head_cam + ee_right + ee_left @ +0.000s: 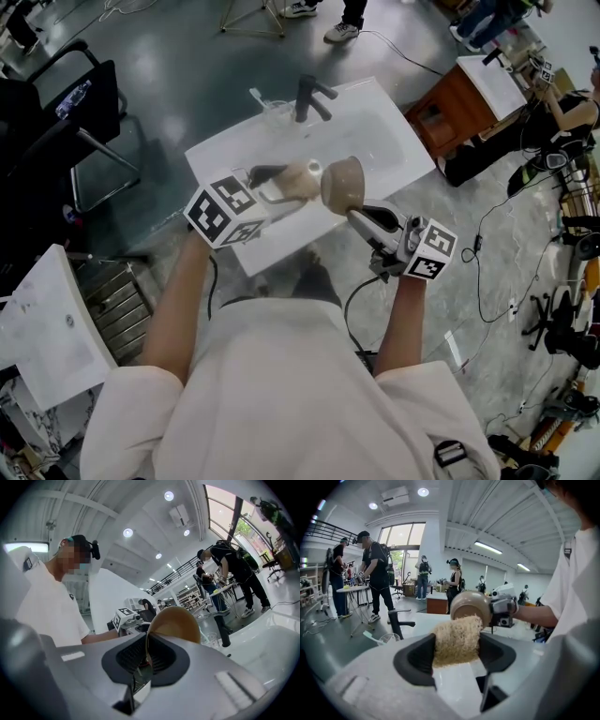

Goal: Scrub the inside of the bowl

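A tan bowl (343, 184) hangs tipped on its side above the white sink (375, 127). My right gripper (361, 217) is shut on its rim, which shows pinched between the pads in the right gripper view, the bowl (177, 623) rising beyond them. My left gripper (274, 184) is shut on a beige loofah scrubber (302, 178), whose far end reaches the bowl's mouth. In the left gripper view the scrubber (456, 640) fills the gap between the jaws, and the bowl (470, 606) sits just behind it. Whether scrubber and bowl touch is unclear.
A black faucet (310, 97) stands at the sink's far edge with a clear cup (275, 112) beside it. A wooden cabinet (457, 111) is to the right, a black chair (89, 131) to the left. Several people stand around tables in the room behind.
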The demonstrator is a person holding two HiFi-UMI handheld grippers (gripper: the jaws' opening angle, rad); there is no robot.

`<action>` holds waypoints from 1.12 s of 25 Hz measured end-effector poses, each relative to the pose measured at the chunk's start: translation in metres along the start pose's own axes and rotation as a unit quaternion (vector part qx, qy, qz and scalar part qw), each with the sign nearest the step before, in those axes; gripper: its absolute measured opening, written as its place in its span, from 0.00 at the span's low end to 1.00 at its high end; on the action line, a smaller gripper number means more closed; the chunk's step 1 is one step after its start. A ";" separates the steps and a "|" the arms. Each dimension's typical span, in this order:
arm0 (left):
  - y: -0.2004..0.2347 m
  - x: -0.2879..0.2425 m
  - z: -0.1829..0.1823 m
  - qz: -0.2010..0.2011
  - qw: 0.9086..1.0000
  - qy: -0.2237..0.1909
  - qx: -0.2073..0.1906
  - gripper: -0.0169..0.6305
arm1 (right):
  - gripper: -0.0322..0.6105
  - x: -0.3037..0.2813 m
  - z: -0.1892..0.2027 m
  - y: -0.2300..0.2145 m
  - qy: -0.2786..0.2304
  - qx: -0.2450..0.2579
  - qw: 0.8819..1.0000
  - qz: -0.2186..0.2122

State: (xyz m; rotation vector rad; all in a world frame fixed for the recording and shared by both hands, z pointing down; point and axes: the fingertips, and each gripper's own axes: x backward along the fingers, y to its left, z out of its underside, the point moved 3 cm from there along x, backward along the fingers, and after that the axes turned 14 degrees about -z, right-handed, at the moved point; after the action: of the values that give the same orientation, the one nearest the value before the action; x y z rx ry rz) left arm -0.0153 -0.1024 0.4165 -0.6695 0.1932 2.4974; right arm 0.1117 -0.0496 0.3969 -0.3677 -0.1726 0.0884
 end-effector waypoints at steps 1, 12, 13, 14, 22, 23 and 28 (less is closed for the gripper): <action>-0.004 -0.001 0.002 0.001 1.000 0.000 0.003 0.44 | 0.08 -0.002 0.001 -0.003 -0.003 -0.003 1.000 0.005; 0.004 0.008 -0.010 -0.024 0.999 -0.028 0.019 0.44 | 0.08 -0.016 0.012 0.001 0.026 -0.018 0.999 -0.025; 0.006 0.009 -0.008 -0.027 0.999 -0.027 0.021 0.44 | 0.08 -0.018 0.013 0.004 0.026 -0.017 0.999 -0.032; 0.008 0.009 -0.007 -0.029 0.999 -0.024 0.022 0.44 | 0.08 -0.019 0.013 0.006 0.026 -0.015 0.999 -0.037; 0.002 -0.001 0.005 -0.012 1.000 0.013 0.016 0.44 | 0.09 -0.018 0.000 0.009 0.010 -0.005 0.999 -0.048; -0.001 -0.002 0.007 -0.006 1.000 0.018 0.011 0.44 | 0.09 -0.017 -0.001 0.007 0.009 -0.004 0.999 -0.042; -0.010 -0.002 0.005 0.013 1.000 0.012 0.011 0.44 | 0.09 -0.014 0.004 -0.002 0.025 -0.005 1.000 -0.016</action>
State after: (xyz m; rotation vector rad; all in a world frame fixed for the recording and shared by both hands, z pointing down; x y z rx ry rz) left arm -0.0107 -0.0930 0.4216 -0.6928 0.2399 2.5085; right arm 0.0972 -0.0522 0.3990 -0.3759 -0.1292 0.0470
